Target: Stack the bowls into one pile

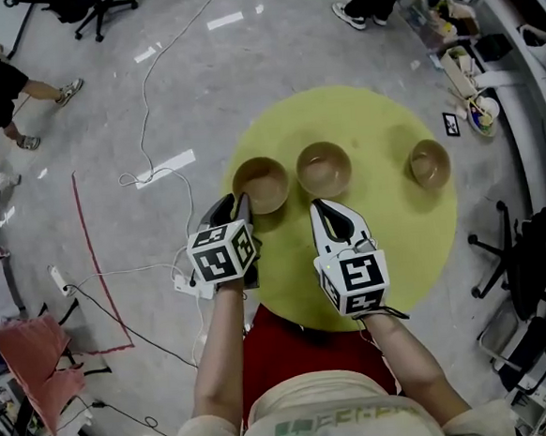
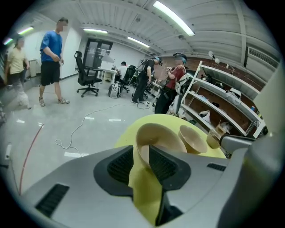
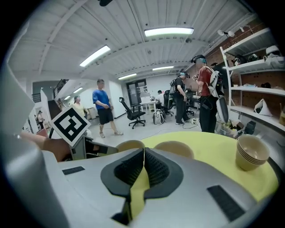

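Observation:
Three tan bowl groups sit in a row on the round yellow table (image 1: 397,240). My left gripper (image 1: 241,208) (image 2: 141,153) is shut on the near rim of the left bowl (image 1: 261,185) (image 2: 165,137); the bowl's wall shows between the jaws. The middle bowl (image 1: 324,169) (image 2: 194,139) (image 3: 174,148) stands just to its right. Further right is a small stack of bowls (image 1: 430,163) (image 3: 251,152). My right gripper (image 1: 323,210) (image 3: 143,153) hovers just short of the middle bowl, shut with nothing between its jaws.
White cables (image 1: 157,174) and a power strip (image 1: 186,283) lie on the grey floor to the left. Shelves and a cluttered desk (image 1: 475,93) line the right side. Office chairs (image 1: 501,251) and several people (image 2: 51,62) stand around the room.

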`<state>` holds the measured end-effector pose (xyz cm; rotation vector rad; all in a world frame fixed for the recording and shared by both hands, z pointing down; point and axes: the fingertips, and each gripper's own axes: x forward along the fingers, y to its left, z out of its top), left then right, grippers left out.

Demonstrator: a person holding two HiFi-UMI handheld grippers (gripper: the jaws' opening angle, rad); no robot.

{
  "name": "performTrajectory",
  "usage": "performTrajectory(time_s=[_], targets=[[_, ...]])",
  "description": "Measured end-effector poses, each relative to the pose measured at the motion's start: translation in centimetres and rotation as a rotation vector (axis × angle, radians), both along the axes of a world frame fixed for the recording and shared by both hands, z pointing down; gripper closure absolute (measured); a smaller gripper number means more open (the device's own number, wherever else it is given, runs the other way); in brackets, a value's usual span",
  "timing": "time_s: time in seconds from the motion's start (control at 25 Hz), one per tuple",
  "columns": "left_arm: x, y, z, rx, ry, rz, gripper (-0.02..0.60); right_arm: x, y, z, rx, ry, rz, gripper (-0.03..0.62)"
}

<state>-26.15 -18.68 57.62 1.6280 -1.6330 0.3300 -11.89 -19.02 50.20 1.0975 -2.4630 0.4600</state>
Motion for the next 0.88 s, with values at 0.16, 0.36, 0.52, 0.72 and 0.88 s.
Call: performTrajectory(time_s=[0.16,0.36,0.52,0.72,0.88], targets=[[-0.2,-0.4,0.4,-0.010,0.020,-0.021,0.480,-0.3,-0.4,0.8,-0.015,0.006,-0.011,0.557],[-0.4,-0.5,0.9,-0.034,0.023,-0.048,0.480,-0.6,-0.4,1.1,-0.028,0.011,-0.019,0.557],[-0.6,-0.6,1.2,-0.043,0.034,-0.074,0.484,-0.8,-0.4,1.4,-0.038,0.015,-0.017,0.557],[-0.8,-0.7,1.3,-0.050,0.051,-0.107,0.519,-0.6,-0.4,1.3,-0.040,0.016,-0.007,0.557],[-0.7,-0.5,1.3,-0.053,0.068,-0.118,0.536,-0.2,-0.1,1.2,-0.036,0.018,0.003,0.557]])
